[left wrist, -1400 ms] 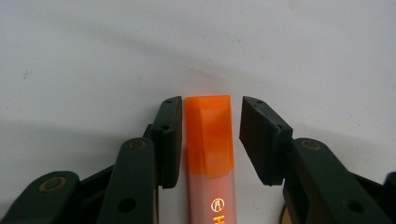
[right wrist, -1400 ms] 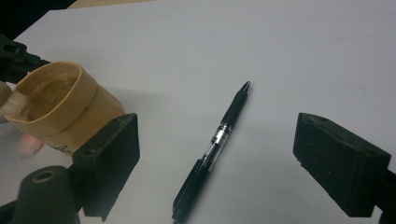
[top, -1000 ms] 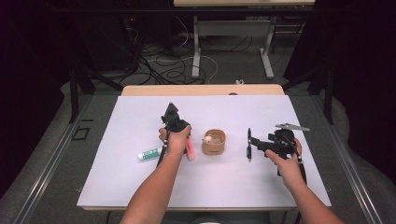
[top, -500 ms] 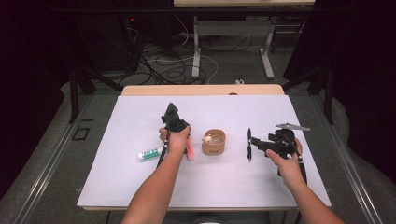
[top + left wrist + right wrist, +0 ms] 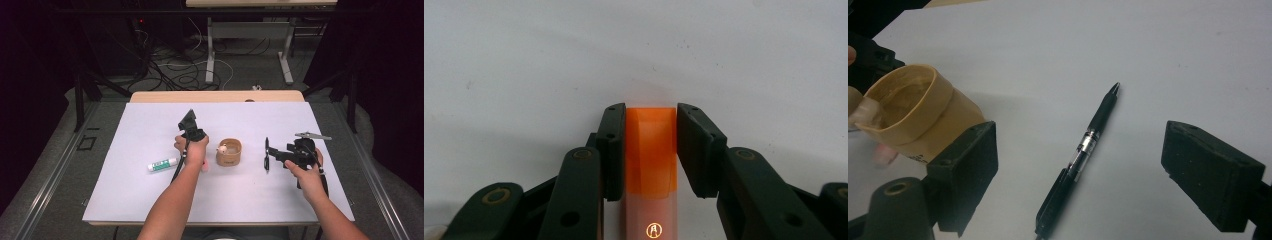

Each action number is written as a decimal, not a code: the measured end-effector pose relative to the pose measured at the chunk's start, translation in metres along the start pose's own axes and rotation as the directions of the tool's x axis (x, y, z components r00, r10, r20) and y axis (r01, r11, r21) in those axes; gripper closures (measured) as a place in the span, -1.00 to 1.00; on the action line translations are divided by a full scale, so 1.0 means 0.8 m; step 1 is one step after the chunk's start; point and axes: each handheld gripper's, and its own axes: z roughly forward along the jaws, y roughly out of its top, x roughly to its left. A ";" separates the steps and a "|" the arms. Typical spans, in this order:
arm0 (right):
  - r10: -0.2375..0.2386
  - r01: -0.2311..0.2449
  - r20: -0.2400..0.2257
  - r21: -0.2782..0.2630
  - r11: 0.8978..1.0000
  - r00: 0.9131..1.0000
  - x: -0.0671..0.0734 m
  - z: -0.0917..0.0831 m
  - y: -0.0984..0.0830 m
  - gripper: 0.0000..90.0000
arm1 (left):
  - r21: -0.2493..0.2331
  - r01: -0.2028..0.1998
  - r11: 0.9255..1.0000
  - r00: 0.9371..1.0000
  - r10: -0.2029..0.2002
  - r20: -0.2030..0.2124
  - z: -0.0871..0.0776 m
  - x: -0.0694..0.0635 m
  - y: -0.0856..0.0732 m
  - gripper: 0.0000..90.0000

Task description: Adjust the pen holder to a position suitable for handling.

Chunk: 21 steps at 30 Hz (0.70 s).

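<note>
Your left gripper (image 5: 650, 150) clamps the orange marker (image 5: 650, 150) between its pads; your right gripper (image 5: 1080, 165) stands open over the pen (image 5: 1083, 157).

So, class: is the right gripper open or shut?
Open. The right gripper has its jaws spread wide on either side of the black pen on the table, touching nothing.
</note>
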 end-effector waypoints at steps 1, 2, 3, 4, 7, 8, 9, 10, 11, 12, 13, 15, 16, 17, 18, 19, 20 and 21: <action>0.001 -0.001 0.001 0.000 1.000 1.000 0.000 0.000 0.000 -0.67 | 0.001 -0.006 1.000 1.000 0.006 -0.008 0.000 -0.001 0.000 0.46; 0.004 -0.004 -0.005 0.009 1.000 1.000 0.001 0.000 0.000 -0.67 | 0.001 -0.010 1.000 1.000 0.010 -0.013 0.000 -0.001 0.000 0.46; 0.006 -0.006 0.000 0.004 1.000 1.000 0.001 0.001 0.000 -0.67 | -0.001 -0.010 1.000 1.000 0.010 -0.015 0.001 -0.002 -0.001 0.46; 0.006 -0.005 -0.003 0.007 1.000 1.000 0.001 0.001 0.000 -0.67 | 0.001 -0.010 1.000 1.000 0.010 -0.013 0.000 -0.001 0.000 0.46; 0.006 -0.006 -0.002 0.008 1.000 1.000 0.001 0.001 0.000 -0.67 | 0.003 0.001 1.000 1.000 -0.001 0.006 0.000 0.002 0.000 0.48; 0.006 -0.006 -0.001 0.008 1.000 1.000 0.001 0.001 0.000 -0.67 | 0.004 0.007 1.000 1.000 -0.007 0.019 -0.001 0.004 0.001 0.48; -0.001 0.001 0.001 0.005 1.000 1.000 0.000 0.001 0.000 -0.67 | 0.005 0.011 1.000 1.000 -0.011 0.023 0.000 0.005 0.001 0.48; 0.000 0.000 0.001 0.004 1.000 1.000 -0.001 0.001 0.000 -0.67 | 0.006 0.014 1.000 0.999 -0.014 0.029 -0.001 0.006 0.001 0.48; -0.006 0.006 0.001 0.002 1.000 1.000 -0.002 0.001 0.000 -0.67 | 0.006 0.013 1.000 0.999 -0.013 0.034 -0.001 0.007 0.001 0.48; 0.000 0.000 0.002 0.003 1.000 1.000 -0.002 0.001 0.000 -0.67 | 0.005 0.012 1.000 0.999 -0.012 0.037 -0.001 0.007 0.001 0.48; 0.002 -0.002 0.001 0.003 1.000 1.000 -0.002 0.001 0.000 -0.67 | 0.009 0.015 1.000 0.999 -0.015 0.044 -0.002 0.008 0.001 0.48; 0.011 -0.011 0.001 0.005 1.000 1.000 -0.001 0.000 0.000 -0.67 | 0.001 0.014 1.000 0.999 -0.014 0.051 -0.001 0.010 0.001 0.48; 0.010 -0.010 0.001 0.009 1.000 1.000 -0.002 0.000 0.000 -0.67 | 0.004 0.014 1.000 0.998 -0.014 0.058 -0.002 0.011 0.001 0.48; 0.011 -0.011 0.002 0.009 1.000 1.000 -0.002 0.000 0.000 -0.67 | 0.003 0.012 1.000 0.998 -0.012 0.064 -0.002 0.012 0.001 0.48; 0.011 -0.011 -0.001 0.008 1.000 1.000 -0.002 0.000 0.000 -0.67 | 0.001 0.011 1.000 0.998 -0.011 0.069 -0.002 0.013 0.000 0.48; 0.009 -0.009 0.000 0.009 1.000 1.000 -0.002 0.000 0.000 -0.67 | 0.003 0.006 1.000 0.997 -0.007 0.073 -0.003 0.014 0.000 0.48; 0.009 -0.009 0.000 0.009 1.000 1.000 -0.002 0.000 0.000 -0.67 | -0.001 0.003 1.000 0.997 -0.003 0.075 -0.004 0.014 0.000 0.48; 0.009 -0.009 0.000 0.010 1.000 1.000 -0.002 0.000 0.000 -0.67 | -0.002 0.001 1.000 0.997 -0.001 0.081 -0.005 0.015 0.000 0.49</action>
